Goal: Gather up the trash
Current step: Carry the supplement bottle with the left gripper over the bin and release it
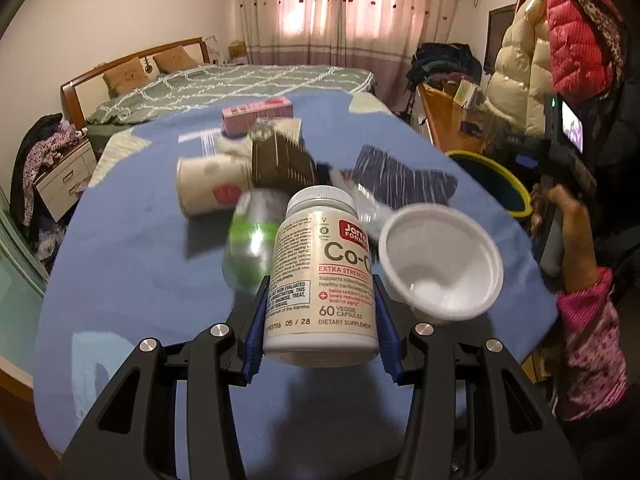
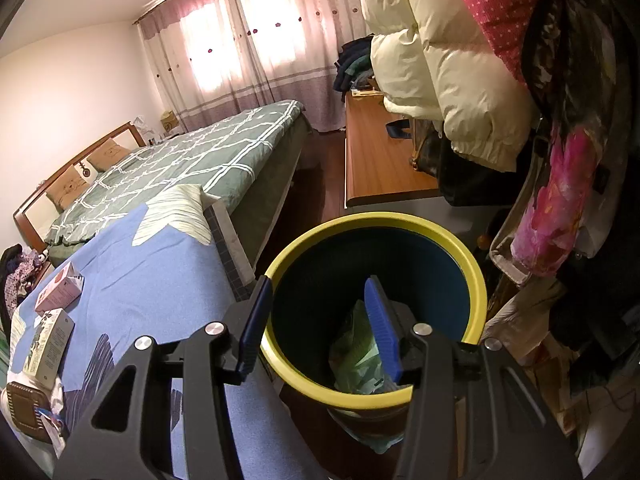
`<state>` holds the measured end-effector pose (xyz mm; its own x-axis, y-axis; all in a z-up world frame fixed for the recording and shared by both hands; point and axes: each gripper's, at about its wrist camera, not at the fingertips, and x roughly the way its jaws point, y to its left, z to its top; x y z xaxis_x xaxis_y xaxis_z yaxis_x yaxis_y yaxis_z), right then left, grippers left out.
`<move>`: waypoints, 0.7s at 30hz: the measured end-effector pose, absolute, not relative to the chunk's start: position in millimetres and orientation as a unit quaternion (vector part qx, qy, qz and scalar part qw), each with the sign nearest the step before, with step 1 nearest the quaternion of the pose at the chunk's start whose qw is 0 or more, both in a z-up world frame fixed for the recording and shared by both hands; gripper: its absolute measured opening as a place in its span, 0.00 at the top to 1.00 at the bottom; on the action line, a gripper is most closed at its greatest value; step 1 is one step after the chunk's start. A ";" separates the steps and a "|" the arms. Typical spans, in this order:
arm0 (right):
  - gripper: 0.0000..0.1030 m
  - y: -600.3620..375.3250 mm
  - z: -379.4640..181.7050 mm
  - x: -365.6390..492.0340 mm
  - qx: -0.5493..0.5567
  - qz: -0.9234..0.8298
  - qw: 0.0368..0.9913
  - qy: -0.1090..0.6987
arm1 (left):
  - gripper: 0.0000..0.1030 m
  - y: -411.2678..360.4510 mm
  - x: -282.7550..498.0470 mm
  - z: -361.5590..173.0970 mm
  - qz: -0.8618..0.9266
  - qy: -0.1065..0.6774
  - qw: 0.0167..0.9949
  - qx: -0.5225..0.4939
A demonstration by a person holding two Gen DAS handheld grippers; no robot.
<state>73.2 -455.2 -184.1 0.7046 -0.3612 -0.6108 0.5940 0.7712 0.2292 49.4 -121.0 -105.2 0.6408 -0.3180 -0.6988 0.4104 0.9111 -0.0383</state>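
Note:
My left gripper (image 1: 320, 320) is shut on a white supplement bottle (image 1: 320, 276), its blue pads pressed on both sides, and holds it upright above the blue tablecloth (image 1: 132, 280). Just right of the bottle lies a white plastic cup (image 1: 440, 264) on its side. Behind it lie a clear plastic bottle with a green label (image 1: 250, 240), a paper cup (image 1: 210, 186), a brown box (image 1: 280, 160) and a pink box (image 1: 258, 114). My right gripper (image 2: 320, 320) hangs open and empty over the yellow-rimmed bin (image 2: 452, 240), which holds a green bag (image 2: 356, 348).
The bin (image 1: 496, 184) stands off the table's right edge, beside a person's hand and pink sleeve (image 1: 588, 320). A bed (image 2: 192, 160), a wooden desk (image 2: 380, 160) and hanging coats (image 2: 460, 80) surround the table. A pink box (image 2: 60, 288) and a printed carton (image 2: 48, 344) lie on the cloth.

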 end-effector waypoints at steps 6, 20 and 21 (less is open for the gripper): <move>0.50 -457.9 -183.7 66.7 0.215 -0.260 0.900 0.275 | 0.55 -135.8 78.0 -70.6 -0.230 0.351 0.906 0.059; 0.50 -484.5 -189.6 28.5 0.211 -0.261 0.897 0.287 | 0.55 -283.8 160.5 -37.1 -0.353 0.354 0.855 0.140; 0.50 -487.5 -190.9 26.2 0.214 -0.262 0.896 0.286 | 0.55 -294.0 163.5 -37.6 -0.360 0.355 0.851 0.145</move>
<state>26.2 -487.5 -190.9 0.6981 -0.3480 -0.6258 0.5929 0.7709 0.2328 163.5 -294.0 -37.6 0.4898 -0.5092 -0.7077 0.7148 0.6993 -0.0084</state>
